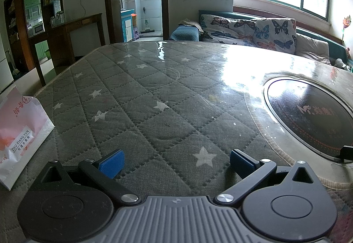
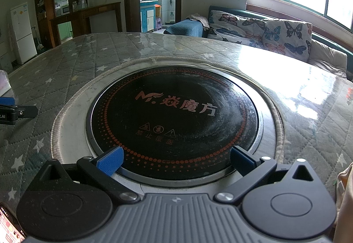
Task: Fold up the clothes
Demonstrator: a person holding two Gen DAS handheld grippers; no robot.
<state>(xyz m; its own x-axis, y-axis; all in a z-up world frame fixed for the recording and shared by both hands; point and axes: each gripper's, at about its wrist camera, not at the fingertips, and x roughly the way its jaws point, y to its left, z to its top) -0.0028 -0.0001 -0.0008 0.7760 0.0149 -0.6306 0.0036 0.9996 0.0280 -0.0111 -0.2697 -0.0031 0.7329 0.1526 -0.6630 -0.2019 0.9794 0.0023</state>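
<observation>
My left gripper (image 1: 175, 164) is open and empty, low over the grey quilted star-pattern table cover (image 1: 136, 97). My right gripper (image 2: 176, 161) is open and empty, over the near rim of the round black heater plate (image 2: 174, 119) set in the table. A pale cream cloth (image 2: 345, 203) shows only as a strip at the right edge of the right wrist view. No garment lies between either pair of fingers. The left gripper's finger (image 2: 17, 110) shows at the left edge of the right wrist view.
A pink and white paper bag (image 1: 19, 132) stands at the table's left edge. The heater plate (image 1: 308, 115) sits right of the left gripper. A phone (image 2: 10, 229) lies at bottom left. A butterfly-print sofa (image 1: 249, 31) and a wooden cabinet (image 1: 72, 35) stand beyond the table.
</observation>
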